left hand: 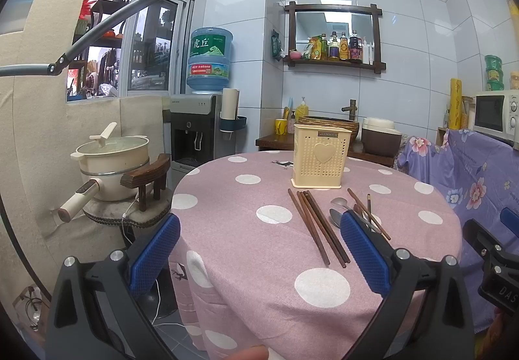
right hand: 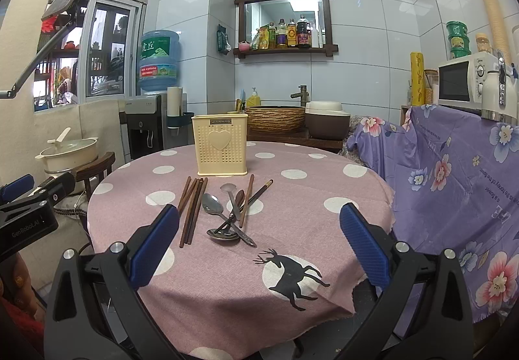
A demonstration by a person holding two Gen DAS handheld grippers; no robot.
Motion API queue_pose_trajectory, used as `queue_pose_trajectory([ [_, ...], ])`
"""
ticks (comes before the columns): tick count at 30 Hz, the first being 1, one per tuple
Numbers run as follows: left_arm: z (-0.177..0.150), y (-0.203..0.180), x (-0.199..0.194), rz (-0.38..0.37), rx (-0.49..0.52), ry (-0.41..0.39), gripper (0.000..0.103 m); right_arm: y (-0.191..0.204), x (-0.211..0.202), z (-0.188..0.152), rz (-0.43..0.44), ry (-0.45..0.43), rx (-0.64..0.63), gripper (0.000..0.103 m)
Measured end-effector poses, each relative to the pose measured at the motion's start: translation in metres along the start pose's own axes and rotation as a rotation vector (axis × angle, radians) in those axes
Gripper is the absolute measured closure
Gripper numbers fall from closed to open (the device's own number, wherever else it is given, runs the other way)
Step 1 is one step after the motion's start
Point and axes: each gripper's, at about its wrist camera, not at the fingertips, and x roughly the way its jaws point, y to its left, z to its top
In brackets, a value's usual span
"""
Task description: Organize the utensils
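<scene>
Utensils loose on the table, both grippers wide and empty

Left wrist view. Left gripper (left hand: 259, 249) hangs off the near-left edge of the round table (left hand: 227, 197), blue pads spread wide, nothing between them. Chopsticks (left hand: 319, 227) lie as a tight brown bundle ahead and slightly right of centre, long axis running away from the camera toward the cream utensil holder (left hand: 321, 158), far tips close to its base. Right pad (left hand: 363, 249) blocks much of the spoon pile (left hand: 339, 212) — probably two or three spoons with further sticks crossing them, count not readable here. Edge of the right gripper (left hand: 493, 262) shows at far right.

Right wrist view. Right gripper (right hand: 259, 246) sits square to the table, pads equally wide, empty. Pile is plain from here: metal spoons (right hand: 212, 204) overlapping, one bowl nearest the fingers, a dark-handled piece and two stray sticks laid across them. Bundled chopsticks (right hand: 191, 210) lie just left of the pile, pointing at the holder (right hand: 222, 145), which stands upright beyond everything.

Judgement. Nothing is in the holder yet as far as can be seen; sorting has not started. Spoon pile lies dead ahead of the right gripper, so that hand is better placed — the bundle suits the left. Both sets lie lengthwise to the fingers, so the jaws would close across the shafts without much wrist turn.
</scene>
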Motion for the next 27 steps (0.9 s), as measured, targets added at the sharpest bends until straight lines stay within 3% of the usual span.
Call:
queue_pose_trajectory([
  [27, 0.0001, 0.0000, 0.0004, 0.000, 0.001, 0.002, 0.005, 0.0009, -0.0001, -0.0022, 0.003, 0.005, -0.001, 0.005],
])
